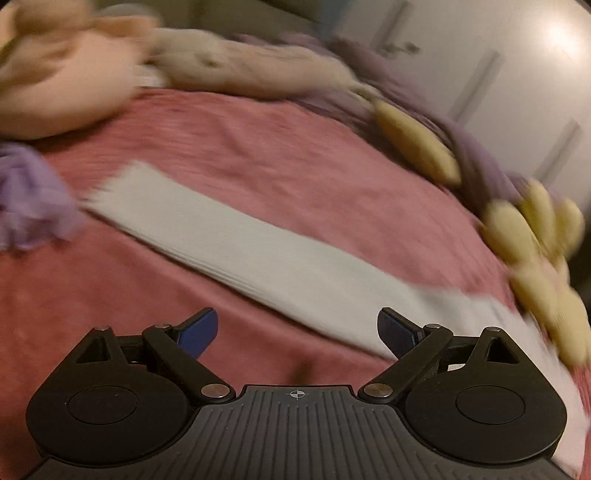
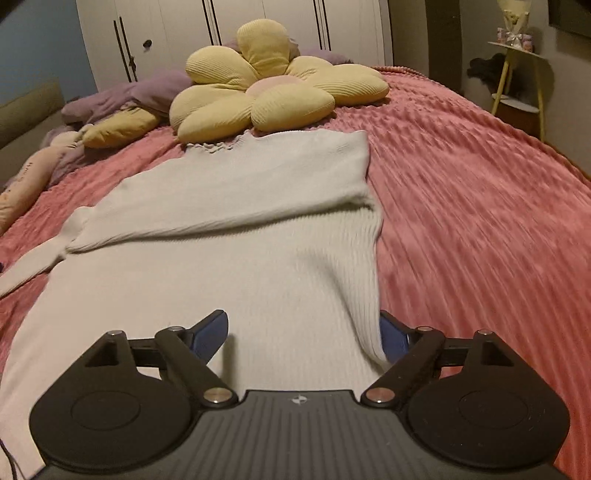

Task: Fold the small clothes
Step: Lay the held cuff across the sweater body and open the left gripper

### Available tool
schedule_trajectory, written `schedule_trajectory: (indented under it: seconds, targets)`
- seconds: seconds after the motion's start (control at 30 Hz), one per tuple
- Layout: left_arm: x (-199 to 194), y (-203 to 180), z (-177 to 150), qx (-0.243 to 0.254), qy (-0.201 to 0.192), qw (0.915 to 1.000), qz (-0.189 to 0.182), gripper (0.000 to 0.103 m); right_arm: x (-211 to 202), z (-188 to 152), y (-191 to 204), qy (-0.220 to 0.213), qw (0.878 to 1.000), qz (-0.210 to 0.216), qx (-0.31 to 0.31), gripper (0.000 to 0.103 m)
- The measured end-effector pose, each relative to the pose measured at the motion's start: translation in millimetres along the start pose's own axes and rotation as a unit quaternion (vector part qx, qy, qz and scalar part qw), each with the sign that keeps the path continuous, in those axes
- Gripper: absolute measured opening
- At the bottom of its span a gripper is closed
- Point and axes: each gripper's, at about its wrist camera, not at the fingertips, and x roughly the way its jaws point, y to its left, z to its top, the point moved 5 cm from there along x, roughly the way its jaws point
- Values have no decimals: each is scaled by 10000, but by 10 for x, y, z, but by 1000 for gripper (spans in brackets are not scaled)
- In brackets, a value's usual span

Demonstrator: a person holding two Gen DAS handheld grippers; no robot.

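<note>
Knitwear lies flat on the pink bedspread (image 2: 480, 192) — a white ribbed sweater (image 2: 229, 236) with one side folded over its body and a sleeve (image 1: 221, 236) stretched out straight across the cover. Both the left gripper (image 1: 297, 332) and the right gripper (image 2: 303, 332) stand with jaws spread wide, gripping nothing, the right one low over the sweater's hem. A yellow flower cushion (image 2: 273, 85) touches the sweater's far edge — purple bedding (image 2: 147, 92) bunches beside it.

Pink bedspread (image 2: 480, 206), yellow flower cushion (image 2: 273, 85), white wardrobe (image 2: 166, 33)
</note>
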Motion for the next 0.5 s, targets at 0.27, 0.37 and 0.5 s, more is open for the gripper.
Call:
schedule_trajectory:
  seconds: [0.27, 0.37, 0.5]
  targets:
    - [265, 784, 229, -1988, -228, 9793, -309, 79, -5, 82, 55, 2, 9994, 99, 325, 86]
    - [369, 876, 311, -2378, -311, 9702, -334, 58, 5, 91, 60, -23, 9985, 165, 516, 86]
    - [471, 1104, 348, -3125, -275, 9486, -411, 23, 33, 77, 88, -28, 9988, 196, 438, 86]
